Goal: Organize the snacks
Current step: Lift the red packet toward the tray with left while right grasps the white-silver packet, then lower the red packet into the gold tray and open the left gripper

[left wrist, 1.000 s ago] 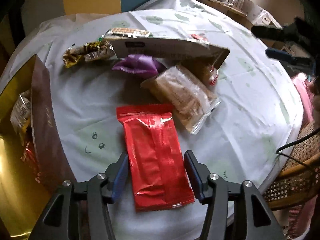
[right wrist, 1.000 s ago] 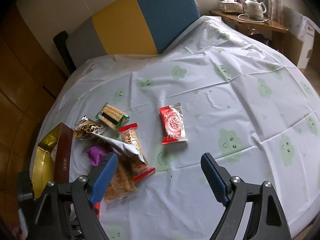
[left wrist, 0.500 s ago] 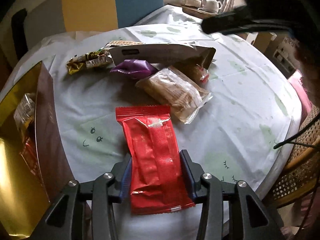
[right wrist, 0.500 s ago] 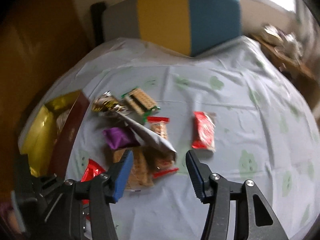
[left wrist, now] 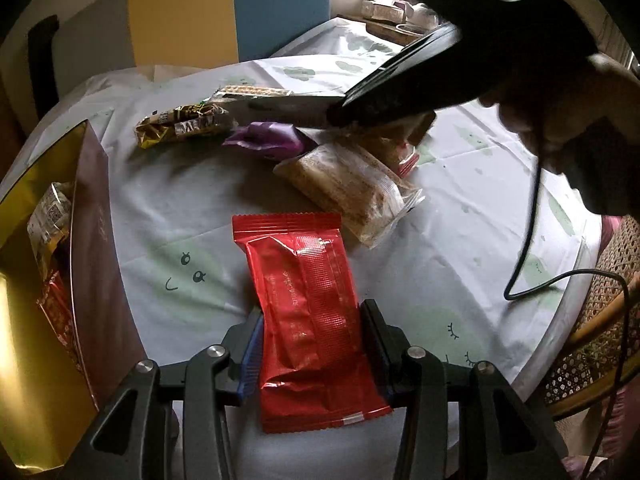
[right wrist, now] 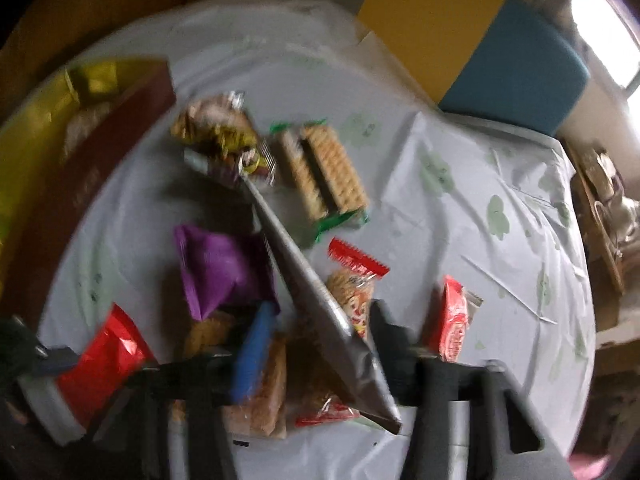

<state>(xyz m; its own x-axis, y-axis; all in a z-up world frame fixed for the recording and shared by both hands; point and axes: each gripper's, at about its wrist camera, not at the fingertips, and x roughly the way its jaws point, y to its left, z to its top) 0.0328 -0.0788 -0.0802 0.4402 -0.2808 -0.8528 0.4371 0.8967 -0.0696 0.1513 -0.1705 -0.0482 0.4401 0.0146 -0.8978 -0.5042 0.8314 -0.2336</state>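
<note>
Left gripper (left wrist: 312, 344) clamped on red packet (left wrist: 308, 300); right gripper (right wrist: 316, 340) part open, holding nothing, above silver pouch (right wrist: 316, 300). Risked slippage of glossy wrapper, crushed contents.

Red snack pack (left wrist: 308, 304) – glossy crinkled foil; tablecloth (left wrist: 180, 200) matt, smooth plastic w/ creases; box (left wrist: 24, 320) interior – shiny gold.
</note>
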